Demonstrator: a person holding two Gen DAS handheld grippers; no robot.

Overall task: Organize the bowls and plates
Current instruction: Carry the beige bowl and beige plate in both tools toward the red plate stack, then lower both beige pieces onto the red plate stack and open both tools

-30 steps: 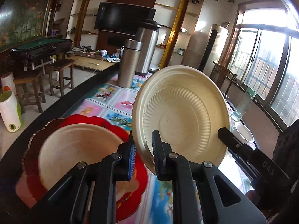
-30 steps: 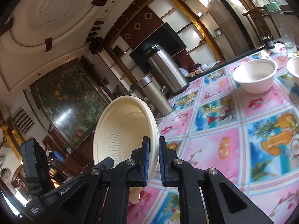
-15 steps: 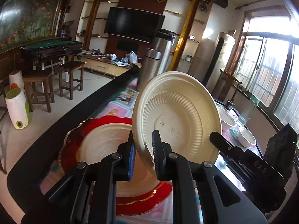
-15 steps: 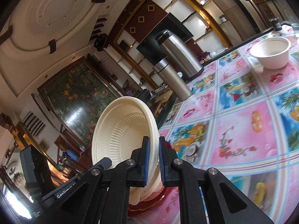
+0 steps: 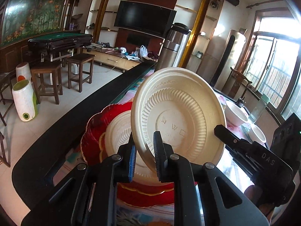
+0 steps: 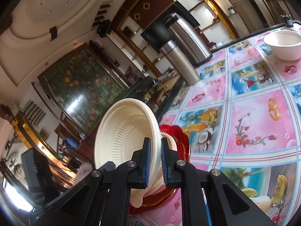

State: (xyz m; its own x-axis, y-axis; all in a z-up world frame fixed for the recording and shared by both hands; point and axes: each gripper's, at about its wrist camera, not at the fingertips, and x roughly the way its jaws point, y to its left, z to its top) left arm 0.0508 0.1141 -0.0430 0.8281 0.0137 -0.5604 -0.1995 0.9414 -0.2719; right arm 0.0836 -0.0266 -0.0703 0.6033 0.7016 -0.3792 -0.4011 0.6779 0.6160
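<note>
Both hand-held grippers, left [image 5: 144, 146] and right [image 6: 155, 160], clamp cream plates (tilted) [image 5: 180, 116].

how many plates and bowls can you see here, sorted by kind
cream ribbed disposable plates: 2 (held plate, flat plate)
red scalloped plate under the flat plate: 1, maybe more stacked
white round bowls: 2 (near bowl, far bowl)
total: 5

Black two-finger grippers with blue pads

Left gripper [image 5: 144, 150] and right gripper [image 6: 155, 157]: silver pivot screws, ribbed blue finger pads [image 6: 147, 162].
</note>
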